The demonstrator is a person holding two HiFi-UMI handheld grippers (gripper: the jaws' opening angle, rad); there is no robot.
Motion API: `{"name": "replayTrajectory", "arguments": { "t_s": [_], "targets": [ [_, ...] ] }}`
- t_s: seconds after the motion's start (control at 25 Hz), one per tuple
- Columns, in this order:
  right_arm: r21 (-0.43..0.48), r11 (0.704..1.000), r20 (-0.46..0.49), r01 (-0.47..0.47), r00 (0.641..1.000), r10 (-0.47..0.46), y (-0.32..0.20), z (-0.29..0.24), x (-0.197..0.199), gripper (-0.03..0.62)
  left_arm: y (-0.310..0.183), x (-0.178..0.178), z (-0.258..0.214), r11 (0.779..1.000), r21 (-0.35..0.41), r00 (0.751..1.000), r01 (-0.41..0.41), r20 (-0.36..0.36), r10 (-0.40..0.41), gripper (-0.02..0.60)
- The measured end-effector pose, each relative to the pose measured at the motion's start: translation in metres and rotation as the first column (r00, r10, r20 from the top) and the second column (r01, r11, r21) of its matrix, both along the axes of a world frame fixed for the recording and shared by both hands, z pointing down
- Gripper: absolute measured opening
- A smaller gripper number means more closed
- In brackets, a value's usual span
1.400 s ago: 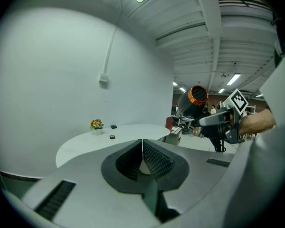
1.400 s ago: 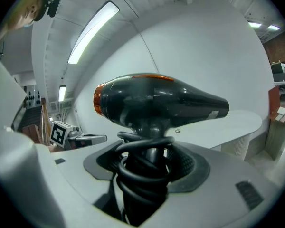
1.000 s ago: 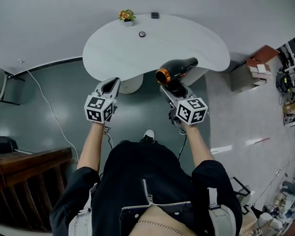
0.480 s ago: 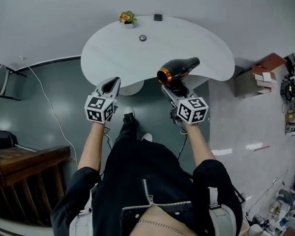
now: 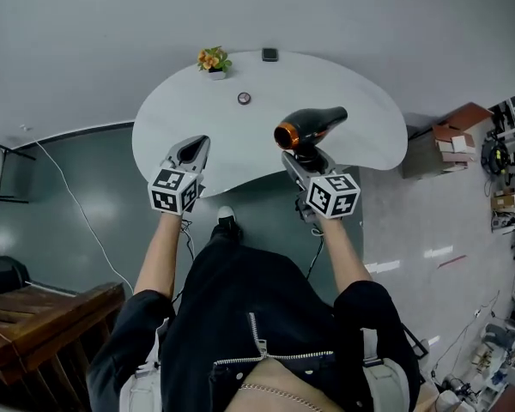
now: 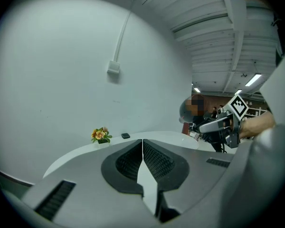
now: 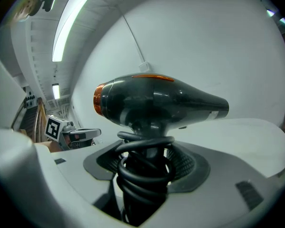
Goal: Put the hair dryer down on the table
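The left gripper [image 5: 193,148] hangs over the counter's [image 5: 343,63] near edge with its jaws pressed together and nothing between them. Toward the far rim stand a small plant [image 5: 211,59], a round bit [image 5: 244,98] and a dark flat thing [image 5: 269,54], all well apart from the work.

Right of these, the dryer [image 5: 307,125] is held above the counter near its front edge, apparently not yet touching it. The right gripper [image 5: 305,158] is clamped on the handle, the body riding crosswise above the jaws.

Risks, as I judge them: this close to the edge, a release could let the top-heavy body tip and roll off toward the floor. It will not stand on its handle and wants laying on its side, further in. The cord [image 7: 145,170] is coiled round the handle right at the jaws, so it may snag as they part and drag the dryer along.

The dryer is glossy black with an orange ring at its blunt left end, tapering to the right.
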State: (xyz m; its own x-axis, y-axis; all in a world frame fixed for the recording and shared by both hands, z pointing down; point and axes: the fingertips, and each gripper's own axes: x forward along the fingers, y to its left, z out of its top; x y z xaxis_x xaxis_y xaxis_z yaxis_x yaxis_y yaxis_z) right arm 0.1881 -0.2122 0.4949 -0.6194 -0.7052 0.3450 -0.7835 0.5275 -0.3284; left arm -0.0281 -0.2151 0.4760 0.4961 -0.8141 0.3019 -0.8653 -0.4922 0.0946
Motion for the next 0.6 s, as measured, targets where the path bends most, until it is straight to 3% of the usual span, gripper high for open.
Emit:
{"name": "replayTrajectory", "arguments": {
  "t_s": [0.28,0.6],
  "targets": [
    [-0.044,0.998,-0.041,-0.053,0.998,0.052,-0.068,0.015,-0.022,0.285,-0.07,-0.028,0.007,0.999,-0.02,0.999,-0.028,-0.017,0.027,0.021],
    [-0.125,0.985,-0.099,-0.115,0.99,0.103,-0.115,0.052,-0.045,0.285,-0.11,-0.066,0.028,0.997,-0.07,0.999,-0.021,-0.031,0.019,0.021]
  ]
}}
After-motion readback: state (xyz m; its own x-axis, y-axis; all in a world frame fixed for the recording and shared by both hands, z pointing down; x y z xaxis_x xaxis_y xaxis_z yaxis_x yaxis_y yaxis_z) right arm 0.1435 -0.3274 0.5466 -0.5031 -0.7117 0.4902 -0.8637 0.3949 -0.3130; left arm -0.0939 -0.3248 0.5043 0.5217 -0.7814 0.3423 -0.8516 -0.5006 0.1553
